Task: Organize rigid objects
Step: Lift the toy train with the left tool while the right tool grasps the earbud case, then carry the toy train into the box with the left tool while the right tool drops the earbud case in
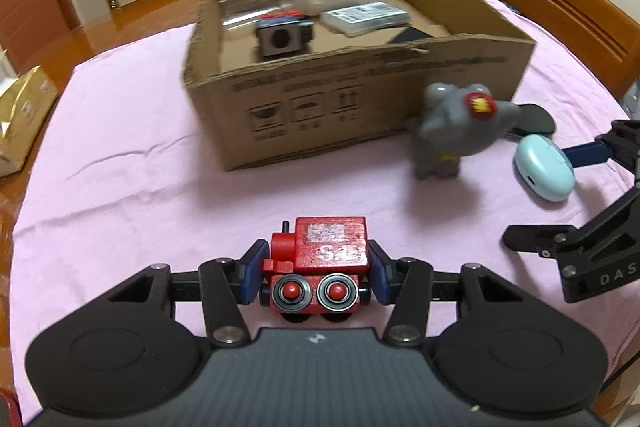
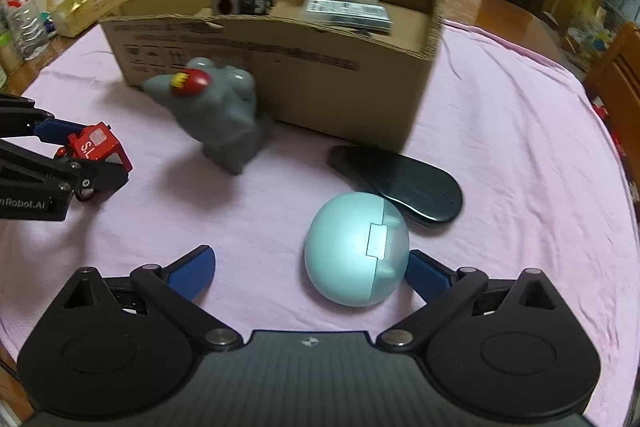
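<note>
fingers (image 1: 252, 277) pinch red toy train (image 1: 320, 263), seemingly off cloth (image 1: 160, 187).

Cardboard box (image 1: 320, 107): printed wall text and symbols blurred, unreadable. Grey figurine (image 1: 452, 127): motion-blurred, red badge lettering illegible; dark flat object (image 1: 536, 119) partly hidden behind it. Right tool (image 1: 600, 227): cut off by the frame edge in the left wrist view.
</note>
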{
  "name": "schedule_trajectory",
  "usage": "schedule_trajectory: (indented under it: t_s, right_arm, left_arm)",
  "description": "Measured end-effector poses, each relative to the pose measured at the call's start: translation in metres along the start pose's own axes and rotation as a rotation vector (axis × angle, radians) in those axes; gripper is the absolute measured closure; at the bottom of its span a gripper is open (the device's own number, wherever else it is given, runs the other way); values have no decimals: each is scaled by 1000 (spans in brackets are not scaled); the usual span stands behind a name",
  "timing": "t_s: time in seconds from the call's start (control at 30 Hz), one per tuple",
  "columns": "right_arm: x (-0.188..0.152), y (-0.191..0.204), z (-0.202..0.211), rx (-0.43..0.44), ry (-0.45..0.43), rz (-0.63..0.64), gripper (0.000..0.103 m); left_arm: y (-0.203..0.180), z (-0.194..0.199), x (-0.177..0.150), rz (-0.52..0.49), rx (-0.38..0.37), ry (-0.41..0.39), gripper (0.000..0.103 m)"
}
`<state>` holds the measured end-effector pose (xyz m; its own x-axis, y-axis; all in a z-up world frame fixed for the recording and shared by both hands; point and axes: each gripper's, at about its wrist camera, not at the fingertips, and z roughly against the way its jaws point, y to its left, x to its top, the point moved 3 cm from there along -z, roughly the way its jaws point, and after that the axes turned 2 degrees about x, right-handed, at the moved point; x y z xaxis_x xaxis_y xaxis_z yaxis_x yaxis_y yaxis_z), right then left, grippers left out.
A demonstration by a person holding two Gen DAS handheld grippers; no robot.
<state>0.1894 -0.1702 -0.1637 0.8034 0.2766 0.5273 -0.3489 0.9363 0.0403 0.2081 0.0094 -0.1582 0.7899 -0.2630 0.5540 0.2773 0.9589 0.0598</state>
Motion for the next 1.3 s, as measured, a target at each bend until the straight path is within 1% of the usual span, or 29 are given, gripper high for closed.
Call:
schedule_trajectory:
  t_s: [0.07, 0.17, 0.23, 0.33, 0.57, 0.8, 0.87, 0.9, 0.93, 1.3]
  right_arm:
    - [2, 4, -1, 0, -1, 17, 2]
    - [5, 5, 0, -2, -14, 24, 9]
    - [7, 2, 2, -10, -20, 5, 19]
    - [8, -3, 4, -18, -27, 7, 26]
    - [12, -11, 1, 18, -20, 61, 27]
    - [15, -16, 1, 67, 7, 138, 33]
    - [15, -17, 3, 70, 12, 142, 38]
    - [15, -18, 4, 74, 15, 145, 43]
    - [16, -18, 4, 75, 20, 148, 45]
    - [16, -19, 3, 83, 35, 164, 45]
  left_arm:
    - [3, -1, -1, 8, 4, -2, 52]
    - [3, -1, -1, 13, 7, -8, 52]
    - [3, -1, -1, 14, 9, -13, 51]
    - [3, -1, -2, 17, 6, -18, 50]
    - [5, -2, -1, 12, 5, -18, 48]
    - [4, -2, -1, 13, 15, -13, 47]
    - [4, -2, -1, 14, 19, -11, 47]
    - [4, -2, 0, 14, 19, -10, 47]
    - [3, -1, 0, 13, 21, -8, 47]
    - [0, -1, 2, 11, 37, 8, 47]
